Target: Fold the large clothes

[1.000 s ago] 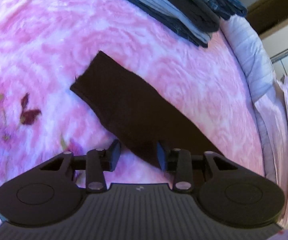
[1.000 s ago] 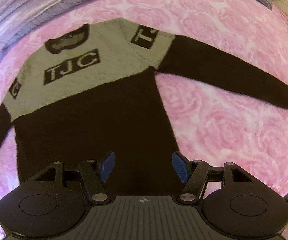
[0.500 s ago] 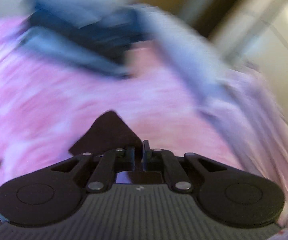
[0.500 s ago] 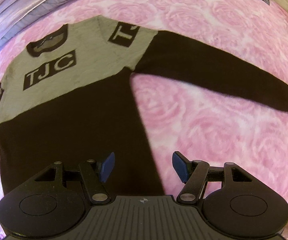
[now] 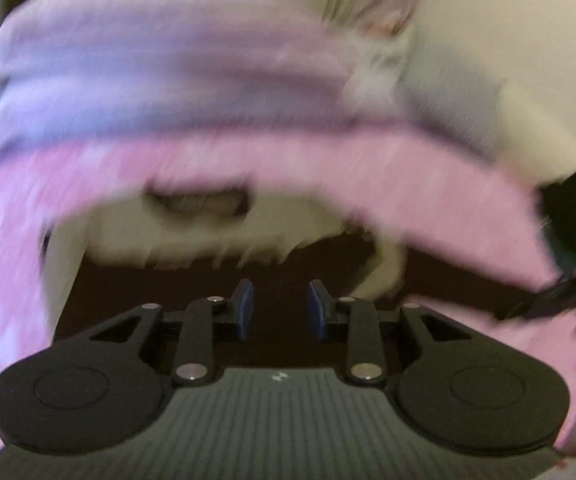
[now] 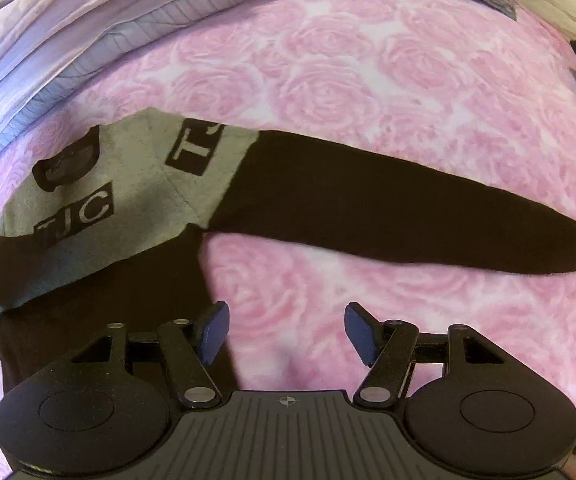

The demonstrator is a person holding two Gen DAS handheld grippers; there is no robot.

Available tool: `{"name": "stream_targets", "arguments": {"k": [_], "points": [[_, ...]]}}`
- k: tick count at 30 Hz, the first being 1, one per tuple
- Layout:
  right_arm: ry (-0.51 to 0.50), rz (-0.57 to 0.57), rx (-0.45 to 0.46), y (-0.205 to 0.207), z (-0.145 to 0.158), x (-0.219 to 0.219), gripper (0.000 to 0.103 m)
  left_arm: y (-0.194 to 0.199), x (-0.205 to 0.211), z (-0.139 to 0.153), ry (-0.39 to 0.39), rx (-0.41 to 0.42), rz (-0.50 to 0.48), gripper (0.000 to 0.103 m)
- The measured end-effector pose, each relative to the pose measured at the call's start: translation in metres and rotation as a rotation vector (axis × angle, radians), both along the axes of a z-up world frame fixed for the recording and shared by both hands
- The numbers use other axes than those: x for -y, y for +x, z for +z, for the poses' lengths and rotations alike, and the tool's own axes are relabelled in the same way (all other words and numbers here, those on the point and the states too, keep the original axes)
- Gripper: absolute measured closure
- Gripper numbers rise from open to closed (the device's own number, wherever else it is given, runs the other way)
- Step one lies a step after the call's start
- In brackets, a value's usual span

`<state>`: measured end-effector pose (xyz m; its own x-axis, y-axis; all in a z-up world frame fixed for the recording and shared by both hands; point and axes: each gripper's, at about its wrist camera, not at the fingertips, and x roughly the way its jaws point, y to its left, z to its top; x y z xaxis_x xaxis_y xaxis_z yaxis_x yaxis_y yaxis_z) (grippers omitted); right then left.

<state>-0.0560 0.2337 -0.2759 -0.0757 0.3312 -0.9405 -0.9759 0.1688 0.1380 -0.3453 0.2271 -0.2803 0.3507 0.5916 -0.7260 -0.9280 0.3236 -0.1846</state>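
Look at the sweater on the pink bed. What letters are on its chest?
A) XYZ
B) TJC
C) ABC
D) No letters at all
B: in the right wrist view the sweater has a black patch on its grey chest that reads TJC in grey letters.

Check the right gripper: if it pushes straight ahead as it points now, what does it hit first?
Probably the pink blanket: bare blanket shows between the open fingers of the right gripper. Beyond that lies the sweater's black sleeve. The sweater's body edge sits just by the left finger. Depth is unclear.
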Motion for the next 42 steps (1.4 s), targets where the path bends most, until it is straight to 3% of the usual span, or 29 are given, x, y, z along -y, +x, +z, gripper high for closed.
{"name": "stream_targets", "arguments": {"k": [4, 8, 13, 17, 21, 23, 25, 26, 29, 32, 35, 40, 41, 42], "points": [[0.034, -0.005, -0.066, 0.005, -0.011, -0.002, 0.042, -0.040, -0.004, -0.032, -0.060, -0.164, 0.130, 0.075], [0.099, -0.039, -0.185, -0.001, -0.023, -0.014, 0.042, -0.079, -0.012, -0.048, -0.042, -0.340, 0.184, 0.074], [0.182, -0.095, -0.378, -0.016, -0.041, -0.043, 0.050, -0.089, -0.025, -0.068, 0.022, -0.495, 0.055, 0.074], [0.212, -0.161, -0.449, -0.026, -0.059, -0.066, 0.053, -0.082, -0.031, -0.087, 0.072, -0.557, -0.046, 0.074], [0.194, -0.211, -0.473, -0.030, -0.079, -0.084, 0.056, -0.081, -0.035, -0.095, 0.096, -0.578, -0.098, 0.076], [0.180, -0.241, -0.479, -0.031, -0.092, -0.092, 0.061, -0.082, -0.036, -0.100, 0.101, -0.583, -0.128, 0.089], [0.173, -0.272, -0.487, -0.032, -0.101, -0.097, 0.086, -0.083, -0.036, -0.103, 0.105, -0.586, -0.143, 0.094], [0.182, -0.276, -0.465, -0.033, -0.102, -0.096, 0.103, -0.084, -0.037, -0.105, 0.102, -0.587, -0.144, 0.095], [0.278, -0.221, -0.341, -0.042, -0.085, -0.083, 0.103, -0.093, -0.042, -0.107, 0.059, -0.541, -0.104, 0.095], [0.207, -0.208, -0.280, -0.045, -0.095, -0.073, 0.103, -0.102, -0.046, -0.108, 0.014, -0.498, -0.047, 0.094], [0.216, -0.205, -0.268, -0.047, -0.096, -0.066, 0.103, -0.103, -0.052, -0.106, -0.025, -0.469, -0.004, 0.093], [0.173, -0.303, -0.414, -0.014, -0.089, -0.060, 0.100, -0.116, -0.056, -0.092, -0.120, -0.360, 0.076, 0.088], [0.186, -0.330, -0.435, 0.000, -0.085, -0.051, 0.096, -0.121, -0.054, -0.087, -0.140, -0.323, 0.104, 0.086], [0.187, -0.364, -0.425, 0.015, -0.081, -0.042, 0.085, -0.127, -0.051, -0.083, -0.157, -0.295, 0.136, 0.084]]}}
